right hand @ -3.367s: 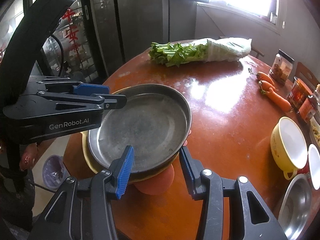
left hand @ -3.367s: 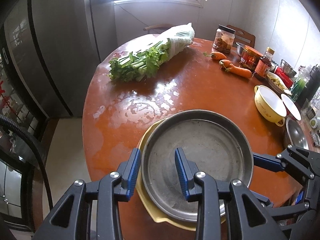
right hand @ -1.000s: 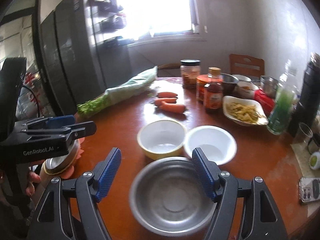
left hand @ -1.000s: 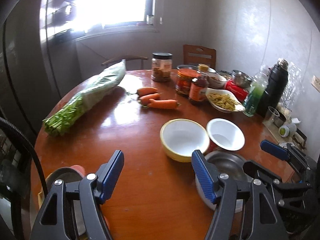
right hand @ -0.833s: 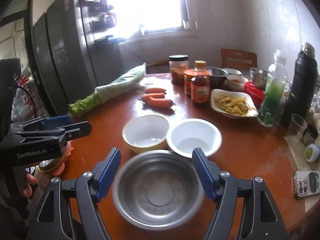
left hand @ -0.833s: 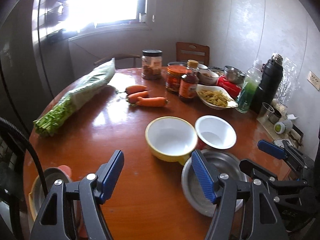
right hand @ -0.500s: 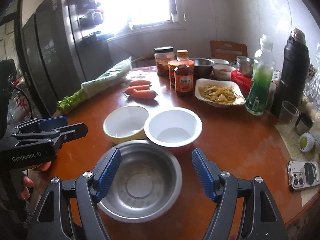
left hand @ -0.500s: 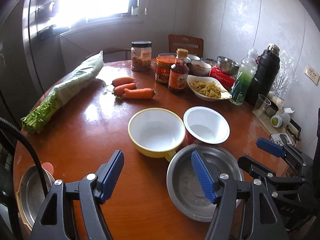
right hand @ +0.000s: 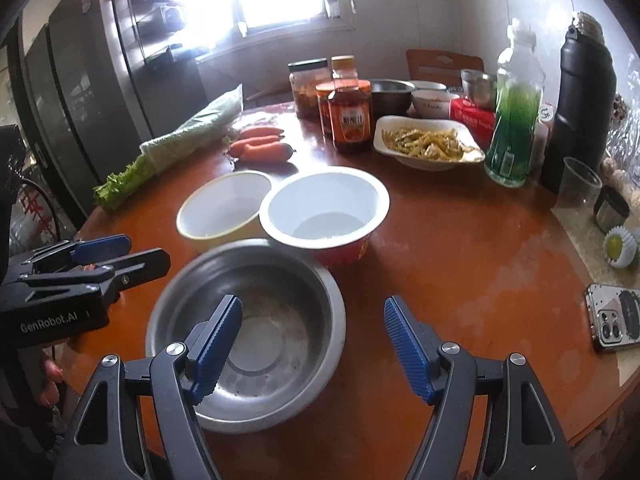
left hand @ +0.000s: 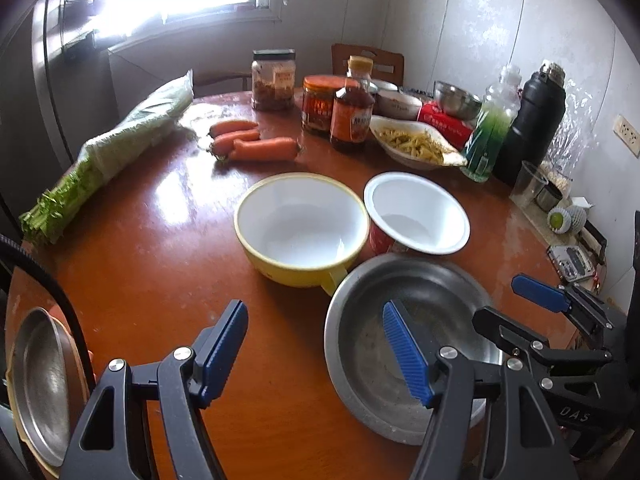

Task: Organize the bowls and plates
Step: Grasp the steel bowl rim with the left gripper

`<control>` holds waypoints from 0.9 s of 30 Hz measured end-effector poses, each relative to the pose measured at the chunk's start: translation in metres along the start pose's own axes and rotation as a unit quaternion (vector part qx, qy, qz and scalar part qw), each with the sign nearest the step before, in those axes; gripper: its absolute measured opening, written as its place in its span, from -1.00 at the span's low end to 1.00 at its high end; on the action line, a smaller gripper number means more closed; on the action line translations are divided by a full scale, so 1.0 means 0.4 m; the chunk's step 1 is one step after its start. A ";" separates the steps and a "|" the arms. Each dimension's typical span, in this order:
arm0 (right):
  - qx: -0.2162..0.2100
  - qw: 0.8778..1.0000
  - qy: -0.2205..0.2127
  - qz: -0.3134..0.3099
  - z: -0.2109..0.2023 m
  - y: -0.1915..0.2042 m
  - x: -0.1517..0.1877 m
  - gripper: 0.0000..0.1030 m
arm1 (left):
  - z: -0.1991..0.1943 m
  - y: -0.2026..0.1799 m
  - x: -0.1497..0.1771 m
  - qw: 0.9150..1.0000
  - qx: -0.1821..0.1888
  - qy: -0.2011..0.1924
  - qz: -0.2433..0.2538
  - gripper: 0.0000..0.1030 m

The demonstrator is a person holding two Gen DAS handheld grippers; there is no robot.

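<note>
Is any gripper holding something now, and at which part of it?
Nothing is held. The left gripper and the right gripper are both open above the table, and the steel bowl lies free below them.

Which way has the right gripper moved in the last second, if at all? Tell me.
Yes. The right gripper has shifted right and nearer the table: the steel bowl, centred between its fingers before, now sits under the picture-left one.

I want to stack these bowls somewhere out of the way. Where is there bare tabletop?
Bare wood lies between the celery, the yellow bowl and the stacked pans, and between the white bowl and the phone. The far edge, around the jars and bottles, is crowded.
</note>
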State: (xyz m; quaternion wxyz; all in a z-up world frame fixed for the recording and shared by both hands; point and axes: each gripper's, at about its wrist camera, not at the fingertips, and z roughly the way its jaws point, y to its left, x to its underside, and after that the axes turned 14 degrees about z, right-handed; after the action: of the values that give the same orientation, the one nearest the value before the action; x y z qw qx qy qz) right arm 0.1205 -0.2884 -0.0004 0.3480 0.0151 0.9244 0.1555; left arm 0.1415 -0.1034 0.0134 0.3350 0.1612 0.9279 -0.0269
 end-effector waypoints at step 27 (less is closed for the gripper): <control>0.012 0.999 0.033 -0.008 0.083 -0.006 0.033 -0.10 | 0.116 -0.031 0.036 0.998 0.049 0.046 0.003 -0.04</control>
State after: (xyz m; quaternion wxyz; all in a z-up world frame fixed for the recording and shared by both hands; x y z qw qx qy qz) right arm 0.1321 -0.2796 -0.0331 0.3182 0.0062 0.9373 0.1422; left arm 0.1556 -0.1182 -0.0322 0.2838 0.1814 0.9394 -0.0638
